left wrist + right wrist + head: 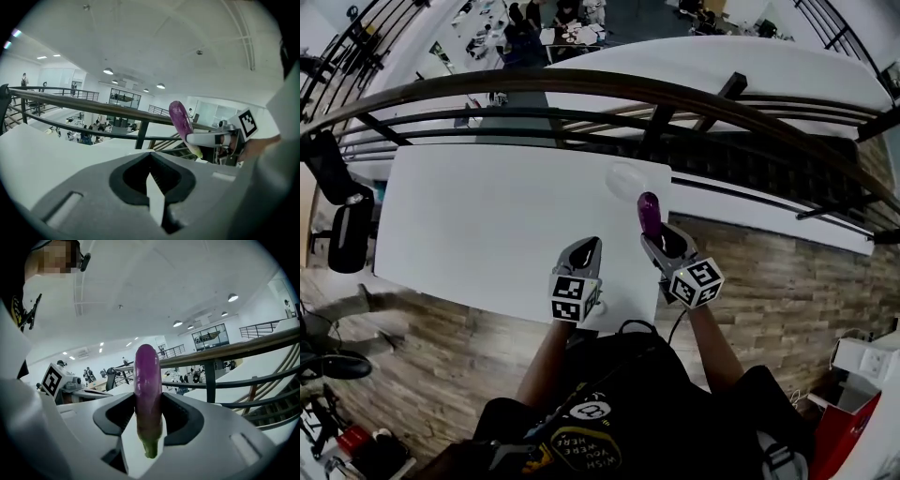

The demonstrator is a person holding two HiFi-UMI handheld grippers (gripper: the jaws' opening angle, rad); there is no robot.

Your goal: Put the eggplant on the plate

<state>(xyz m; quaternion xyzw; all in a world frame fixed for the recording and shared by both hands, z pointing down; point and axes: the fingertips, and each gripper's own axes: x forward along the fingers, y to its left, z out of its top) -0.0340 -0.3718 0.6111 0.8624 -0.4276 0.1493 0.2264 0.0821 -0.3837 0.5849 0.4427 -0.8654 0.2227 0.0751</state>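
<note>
In the head view the left gripper (589,246), at lower centre over the white table (487,216), has its jaws together with nothing between them. To its upper right, near the table's far right corner, the plate (611,178) is pale and hard to make out against the table; its surface looks bare. Just below and to the right of it, the eggplant (649,212) is clamped in the right gripper (656,234). The purple end sticks out and the jaws cover the lower part. In the right gripper view its green stem end (150,448) points down.
</note>
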